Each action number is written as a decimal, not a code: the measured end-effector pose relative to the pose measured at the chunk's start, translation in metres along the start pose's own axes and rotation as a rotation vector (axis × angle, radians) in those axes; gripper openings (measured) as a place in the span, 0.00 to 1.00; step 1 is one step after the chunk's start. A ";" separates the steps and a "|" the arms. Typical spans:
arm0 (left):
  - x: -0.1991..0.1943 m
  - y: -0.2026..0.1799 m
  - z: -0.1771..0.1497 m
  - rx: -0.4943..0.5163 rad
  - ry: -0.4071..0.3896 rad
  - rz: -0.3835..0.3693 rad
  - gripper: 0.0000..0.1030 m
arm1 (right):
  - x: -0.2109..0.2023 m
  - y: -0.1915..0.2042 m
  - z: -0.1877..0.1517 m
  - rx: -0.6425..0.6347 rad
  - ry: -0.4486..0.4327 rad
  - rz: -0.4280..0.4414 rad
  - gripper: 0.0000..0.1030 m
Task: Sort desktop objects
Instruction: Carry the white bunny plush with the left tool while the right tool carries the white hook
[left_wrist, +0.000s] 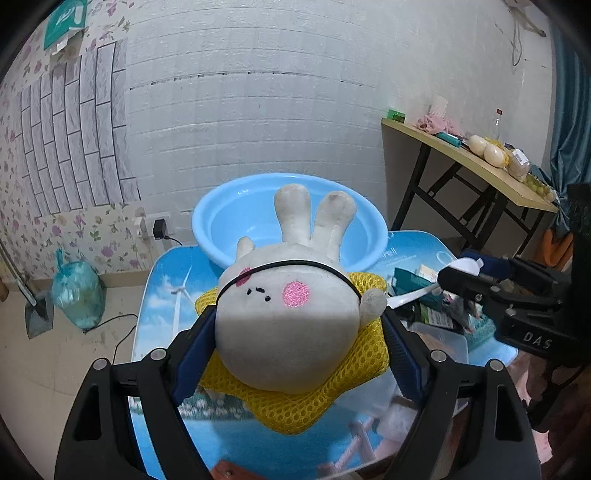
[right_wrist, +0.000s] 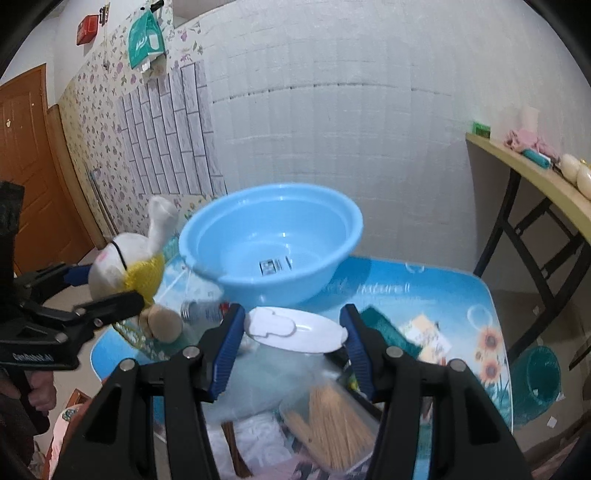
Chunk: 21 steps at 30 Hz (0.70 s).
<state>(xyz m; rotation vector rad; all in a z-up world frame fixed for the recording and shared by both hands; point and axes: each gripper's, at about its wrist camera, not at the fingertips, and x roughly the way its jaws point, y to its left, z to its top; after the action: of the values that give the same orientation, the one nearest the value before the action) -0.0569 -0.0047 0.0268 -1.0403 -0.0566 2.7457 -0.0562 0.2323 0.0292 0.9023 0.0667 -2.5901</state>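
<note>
**A:** What am I carrying?

**B:** My left gripper is clamped on the bunny in its yellow net, held above the table just short of the basin. My right gripper pinches a white lid (blurred).

**A:** How do I drop it well?

**B:** I'd carry the bunny over the rim, ears first, then open the jaws low.

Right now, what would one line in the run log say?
left claw: shut on toy rabbit | right claw: holding white spoon | blue basin: empty, on table | sorting: underway
</note>
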 end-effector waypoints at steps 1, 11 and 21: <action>0.003 0.001 0.004 0.001 -0.001 0.000 0.81 | 0.001 0.000 0.004 -0.002 -0.006 0.003 0.51; 0.040 0.009 0.038 0.020 0.000 0.007 0.81 | 0.030 0.002 0.042 -0.026 -0.027 0.032 0.51; 0.080 0.018 0.053 0.029 0.014 0.012 0.82 | 0.073 -0.005 0.054 -0.027 0.019 0.025 0.51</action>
<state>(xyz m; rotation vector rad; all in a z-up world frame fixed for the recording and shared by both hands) -0.1533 -0.0040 0.0128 -1.0548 -0.0084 2.7414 -0.1415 0.2020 0.0274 0.9129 0.0954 -2.5518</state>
